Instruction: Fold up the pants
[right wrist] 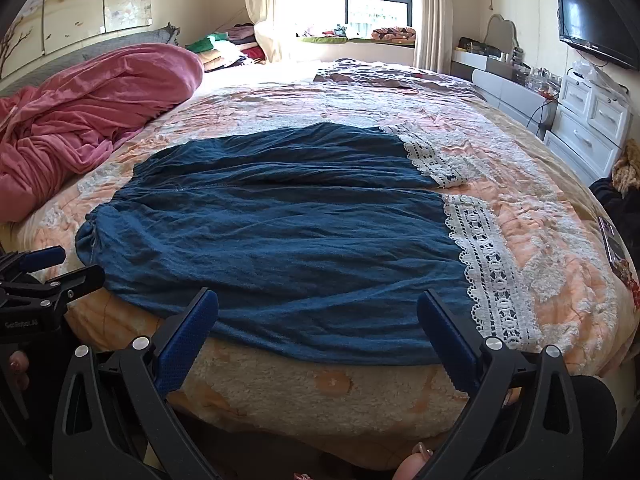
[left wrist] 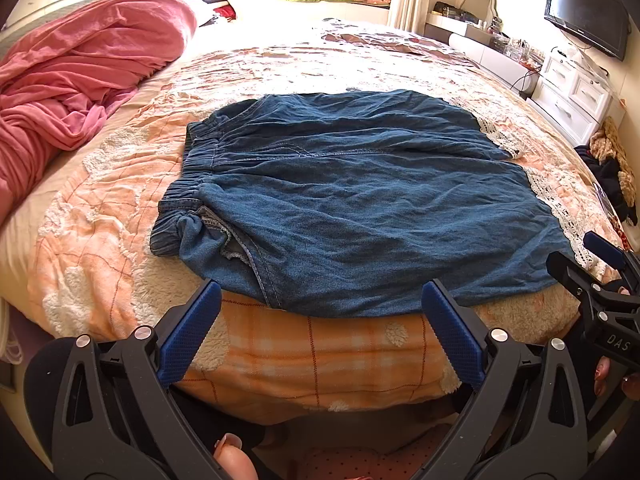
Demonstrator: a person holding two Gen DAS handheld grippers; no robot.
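Observation:
Blue denim pants with white lace hems lie spread flat on the bed, elastic waistband to the left, legs to the right. They also show in the right wrist view. My left gripper is open and empty, hovering at the bed's near edge just before the pants' near side, toward the waist. My right gripper is open and empty over the near leg's edge, toward the lace hem. Each gripper shows at the edge of the other's view, the right one and the left one.
The bed has an orange-and-white fleece blanket. A pink duvet is heaped at the far left. White drawers and a wall TV stand at the right. A phone lies at the bed's right edge.

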